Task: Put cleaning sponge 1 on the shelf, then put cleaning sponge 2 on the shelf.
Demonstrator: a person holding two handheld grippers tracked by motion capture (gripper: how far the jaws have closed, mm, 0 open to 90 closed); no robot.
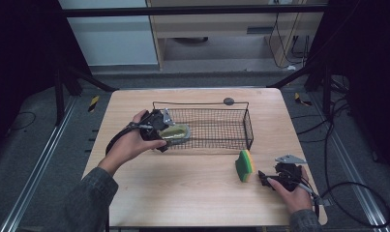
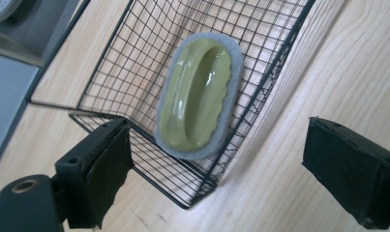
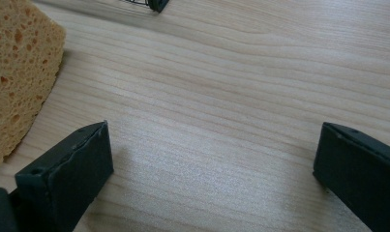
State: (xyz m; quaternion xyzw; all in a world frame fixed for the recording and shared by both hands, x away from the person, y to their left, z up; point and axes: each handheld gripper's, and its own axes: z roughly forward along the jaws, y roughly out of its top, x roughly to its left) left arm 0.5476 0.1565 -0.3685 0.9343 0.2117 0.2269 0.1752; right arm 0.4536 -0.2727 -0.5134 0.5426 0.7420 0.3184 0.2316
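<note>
An olive-green scrubber with a grey foam rim (image 1: 177,132) (image 2: 198,94) lies inside the black wire basket (image 1: 248,126) (image 2: 110,72), at its left end. My left gripper (image 1: 164,136) (image 2: 221,159) hovers at that end, just above the basket's corner. Its jaws stand wide open with nothing gripped between them. A green and yellow sponge (image 1: 245,166) (image 3: 16,72) stands on edge on the table in front of the basket's right end. My right gripper (image 1: 264,180) (image 3: 212,145) rests low over the wood just right of the sponge, open and apart from it.
The basket sits on the far half of the wooden table (image 1: 192,193). A small grey disc (image 1: 228,101) lies behind it near the far edge. Bare wood spreads across the front middle. Cables trail on the floor to the right.
</note>
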